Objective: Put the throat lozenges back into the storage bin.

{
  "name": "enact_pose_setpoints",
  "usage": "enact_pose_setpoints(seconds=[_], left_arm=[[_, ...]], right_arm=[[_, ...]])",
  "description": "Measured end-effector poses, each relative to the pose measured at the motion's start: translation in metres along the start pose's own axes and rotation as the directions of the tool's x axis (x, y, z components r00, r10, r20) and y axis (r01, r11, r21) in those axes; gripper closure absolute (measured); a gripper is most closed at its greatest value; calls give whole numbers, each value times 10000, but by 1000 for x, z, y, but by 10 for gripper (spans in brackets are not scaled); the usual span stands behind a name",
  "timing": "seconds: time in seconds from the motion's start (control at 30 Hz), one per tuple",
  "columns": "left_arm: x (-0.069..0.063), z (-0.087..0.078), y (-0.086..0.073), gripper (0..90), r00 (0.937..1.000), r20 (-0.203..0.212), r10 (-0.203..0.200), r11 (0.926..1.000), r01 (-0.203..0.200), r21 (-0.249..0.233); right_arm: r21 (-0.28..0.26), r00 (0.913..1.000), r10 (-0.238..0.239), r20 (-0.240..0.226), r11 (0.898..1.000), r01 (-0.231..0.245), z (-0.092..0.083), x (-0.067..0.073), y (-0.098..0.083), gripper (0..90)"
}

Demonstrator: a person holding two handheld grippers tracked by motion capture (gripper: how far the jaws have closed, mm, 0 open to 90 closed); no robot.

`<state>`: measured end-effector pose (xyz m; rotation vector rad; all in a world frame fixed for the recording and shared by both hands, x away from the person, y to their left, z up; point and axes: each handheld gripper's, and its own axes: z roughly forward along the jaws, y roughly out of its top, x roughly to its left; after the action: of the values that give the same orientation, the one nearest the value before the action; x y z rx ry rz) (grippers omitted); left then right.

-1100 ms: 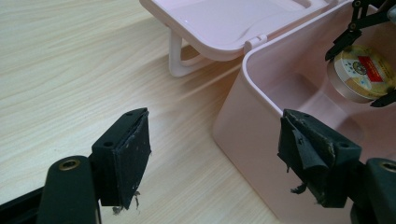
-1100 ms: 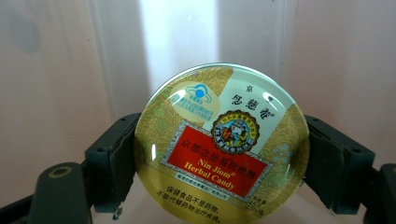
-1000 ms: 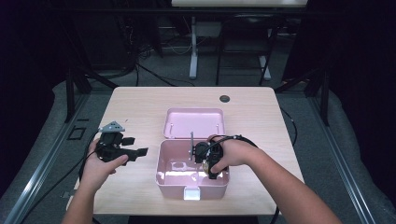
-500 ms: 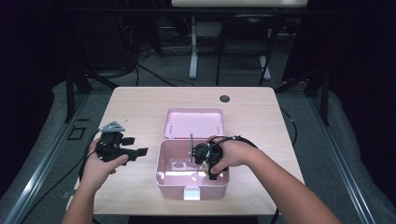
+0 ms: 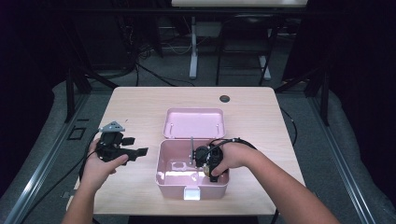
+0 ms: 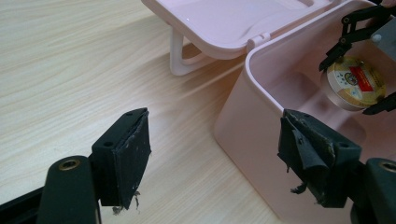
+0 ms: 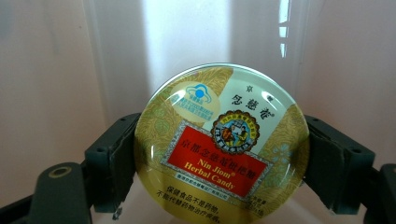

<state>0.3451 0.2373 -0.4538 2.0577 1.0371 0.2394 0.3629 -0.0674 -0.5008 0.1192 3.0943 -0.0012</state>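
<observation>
The right tool (image 7: pixel 219 186) squeezes the round tin (image 7: pixel 222 144) low inside the pink box (image 5: pixel 161 184). The left tool (image 6: pixel 224 158) waits beside it, released.

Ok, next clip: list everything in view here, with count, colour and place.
Table: one, light wood, centre of the high view.
Box: one, pink, open, near the table's front edge.
Lid: one, pink, laid open behind the box.
Candy tin: one, gold with a red label, inside the box, clamped by the right hand-held gripper.
Round cap: one, dark, near the table's far edge.
Left hand-held gripper: black, open, over the table left of the box.
Right hand-held gripper: black, inside the box.
</observation>
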Motion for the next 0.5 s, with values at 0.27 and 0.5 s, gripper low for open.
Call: enact_pose_setpoints(seconds=[0.27,0.5], left_arm=[[0,0,0,250,10000,-2,-10,10000,10,-18],[0,0,0,250,10000,3,25,10000,-25,-5]], right_arm=[[-32,9999,-69,-74,10000,69,3,0,0,197],[-26,10000,-49,-47,10000,49,5,0,0,197]])
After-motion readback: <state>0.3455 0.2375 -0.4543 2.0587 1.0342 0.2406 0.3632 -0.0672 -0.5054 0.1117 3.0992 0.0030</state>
